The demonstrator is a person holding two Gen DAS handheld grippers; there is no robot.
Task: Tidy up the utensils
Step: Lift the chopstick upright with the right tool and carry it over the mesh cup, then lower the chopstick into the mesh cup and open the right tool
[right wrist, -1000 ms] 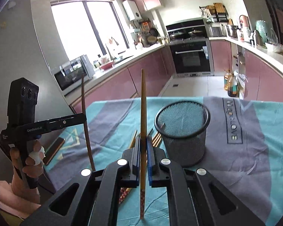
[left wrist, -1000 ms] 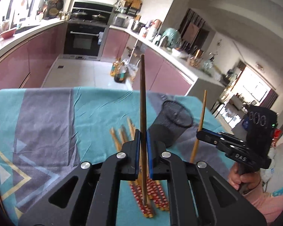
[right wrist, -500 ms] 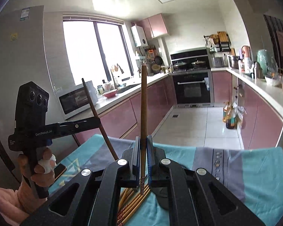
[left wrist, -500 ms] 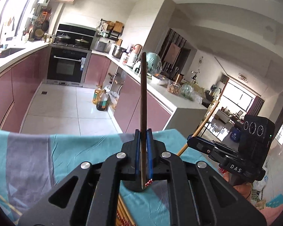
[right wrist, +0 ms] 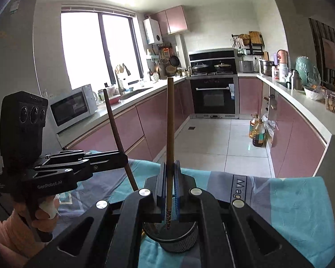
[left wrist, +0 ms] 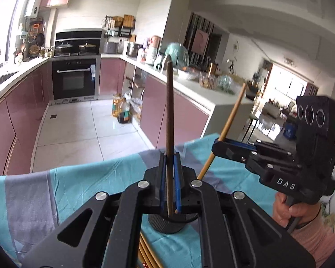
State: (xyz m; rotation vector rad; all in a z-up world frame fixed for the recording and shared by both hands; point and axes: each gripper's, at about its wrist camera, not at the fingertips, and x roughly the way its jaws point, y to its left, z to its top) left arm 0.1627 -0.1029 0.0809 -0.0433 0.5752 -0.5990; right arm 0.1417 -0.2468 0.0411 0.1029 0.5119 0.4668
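Note:
My left gripper point(left wrist: 169, 178) is shut on a dark brown chopstick point(left wrist: 169, 116), held upright with its lower end inside the black mesh cup point(left wrist: 167, 224). My right gripper point(right wrist: 169, 183) is shut on a light wooden chopstick point(right wrist: 170, 129), upright, its patterned lower end inside the same cup point(right wrist: 178, 239). Each gripper also shows in the other's view: the right one point(left wrist: 218, 146) at the right with its tilted light chopstick point(left wrist: 227, 127), the left one point(right wrist: 122, 158) at the left with its tilted dark chopstick point(right wrist: 116, 131). Several loose chopsticks point(left wrist: 147, 254) lie on the cloth below the left gripper.
The table wears a teal and grey cloth point(left wrist: 78, 183), also in the right wrist view point(right wrist: 290, 203). Behind it lie the kitchen floor, pink cabinets, an oven point(left wrist: 74, 78) and oil bottles point(left wrist: 121, 111).
Both grippers have risen and levelled out over the cup. The two chopstick ends have gone from beside and above the cup down into its mouth.

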